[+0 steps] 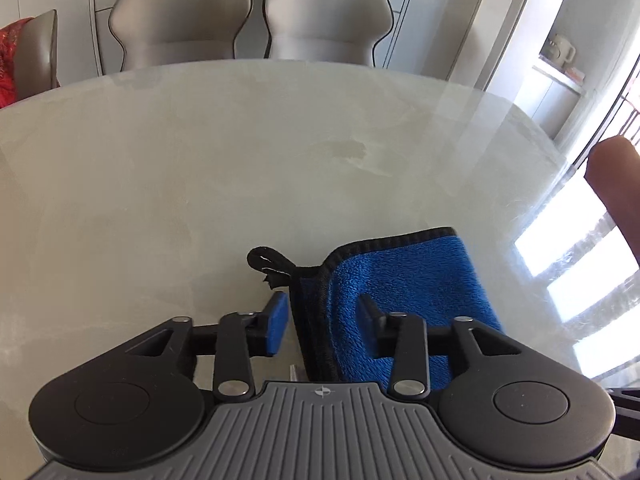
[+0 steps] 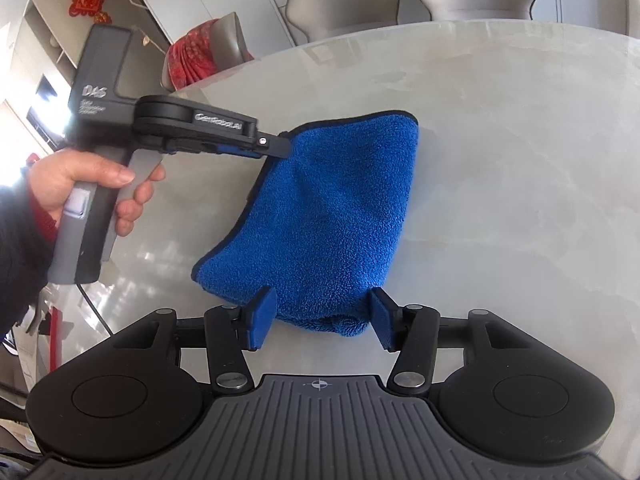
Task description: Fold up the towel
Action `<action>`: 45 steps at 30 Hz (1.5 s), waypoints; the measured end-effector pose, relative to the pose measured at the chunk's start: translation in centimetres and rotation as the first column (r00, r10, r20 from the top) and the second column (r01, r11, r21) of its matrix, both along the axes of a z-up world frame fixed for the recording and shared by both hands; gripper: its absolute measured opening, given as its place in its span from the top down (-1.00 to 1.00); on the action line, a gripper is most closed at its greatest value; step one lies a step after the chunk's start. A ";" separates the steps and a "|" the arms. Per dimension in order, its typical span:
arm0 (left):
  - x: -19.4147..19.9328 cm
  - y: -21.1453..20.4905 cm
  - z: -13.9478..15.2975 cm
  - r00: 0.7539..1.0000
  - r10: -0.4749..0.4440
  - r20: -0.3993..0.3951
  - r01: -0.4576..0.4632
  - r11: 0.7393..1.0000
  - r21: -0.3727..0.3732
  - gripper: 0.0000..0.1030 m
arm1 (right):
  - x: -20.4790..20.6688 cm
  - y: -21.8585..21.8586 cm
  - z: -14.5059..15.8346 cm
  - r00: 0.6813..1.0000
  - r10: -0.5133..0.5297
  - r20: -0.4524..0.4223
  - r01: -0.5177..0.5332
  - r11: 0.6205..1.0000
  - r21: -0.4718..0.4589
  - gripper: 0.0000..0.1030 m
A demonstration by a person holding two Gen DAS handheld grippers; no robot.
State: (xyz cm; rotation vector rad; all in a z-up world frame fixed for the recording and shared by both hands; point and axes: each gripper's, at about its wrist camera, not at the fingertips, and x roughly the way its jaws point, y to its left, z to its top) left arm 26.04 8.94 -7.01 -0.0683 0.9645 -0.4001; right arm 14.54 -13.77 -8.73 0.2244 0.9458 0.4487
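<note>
Bare tabletop [image 1: 200, 160] stretches far and left of the towel [image 1: 408, 280]; two chairs [image 1: 248, 16] line its far edge.

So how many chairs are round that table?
3 show. Two grey chairs stand side by side at the table's far edge, one left of the other. A third, draped in red cloth, stands at the left end. Others may be out of view.

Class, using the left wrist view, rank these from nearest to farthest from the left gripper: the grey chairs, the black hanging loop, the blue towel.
1. Blue towel: lies between the open jaws of the left gripper.
2. Black hanging loop: just ahead, slightly left.
3. Grey chairs: beyond the table's far edge.
</note>
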 end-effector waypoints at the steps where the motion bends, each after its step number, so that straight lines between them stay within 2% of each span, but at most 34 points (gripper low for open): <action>1: -0.5 0.1 0.1 1.000 -0.011 -0.011 0.011 1.000 -0.019 -0.05 | 0.0 0.0 0.0 1.000 -0.002 -0.001 0.002 1.000 0.000 -0.02; 3: -2.3 0.3 0.2 0.998 -0.035 -0.046 0.033 0.999 -0.042 -0.05 | 0.0 -0.1 0.0 1.000 -0.007 -0.002 0.007 1.000 -0.002 -0.02; 7: -4.9 0.5 -1.0 0.993 -0.018 -0.114 0.014 0.999 -0.031 -0.05 | -0.2 0.2 0.0 1.000 -0.006 0.000 0.006 1.000 -0.005 -0.03; 12: -6.4 0.0 -2.3 0.990 -0.010 -0.140 0.006 1.000 -0.026 0.02 | -0.3 0.3 0.0 1.000 -0.006 -0.003 0.006 1.000 -0.012 -0.07; 13: -6.6 -0.1 -2.4 0.991 -0.009 -0.137 0.006 1.000 -0.021 0.09 | -0.3 0.3 0.0 1.000 -0.006 -0.004 0.006 1.000 -0.013 -0.07; 14: -6.8 -0.3 -2.4 0.992 -0.011 -0.127 0.009 1.000 -0.011 0.32 | -0.3 0.3 0.0 1.000 -0.007 -0.006 0.007 1.000 -0.014 -0.07; 17: -7.1 -0.5 -2.2 0.995 -0.023 -0.102 0.026 0.999 0.025 0.61 | -0.4 0.3 0.0 1.000 -0.009 -0.011 0.009 1.000 -0.020 -0.08; 18: -7.1 -0.4 -2.0 0.995 -0.024 -0.101 0.026 0.999 0.024 0.70 | -0.5 0.3 0.1 1.000 -0.011 -0.007 0.011 1.000 -0.021 -0.08; 20: -7.2 -0.2 -1.8 0.995 -0.026 -0.099 0.028 0.999 0.022 0.74 | -0.6 0.3 0.3 1.000 -0.015 0.002 0.015 1.000 -0.021 -0.08; 28: -7.6 -0.2 -1.9 0.995 -0.037 -0.087 0.042 0.998 0.056 0.73 | -0.7 0.5 1.1 0.998 -0.005 0.056 0.006 1.000 -0.009 -0.08; 33: -7.6 0.0 -2.2 0.995 -0.030 -0.093 0.035 0.998 0.057 0.61 | -0.3 1.3 0.8 0.995 0.052 0.087 -0.054 0.998 0.021 -0.08; 36: -7.6 0.5 -2.5 0.994 -0.017 -0.104 0.021 0.999 0.040 0.46 | 0.3 1.9 -0.5 0.997 0.077 0.031 -0.076 0.997 -0.022 -0.09; 39: -7.6 0.8 -2.8 0.995 -0.010 -0.102 0.014 0.999 0.040 0.36 | 0.5 1.8 -0.7 0.995 0.094 0.024 -0.093 0.995 -0.041 -0.09; 43: -7.5 0.9 -1.5 0.997 -0.001 -0.071 0.003 0.999 0.034 0.41 | 0.7 1.2 -0.1 0.998 0.061 0.011 -0.061 0.998 -0.032 -0.09; 45: -7.5 0.9 -0.4 1.000 0.000 -0.030 0.000 1.000 0.031 0.41 | 0.7 0.7 0.3 0.998 0.051 0.024 -0.050 0.999 -0.021 -0.09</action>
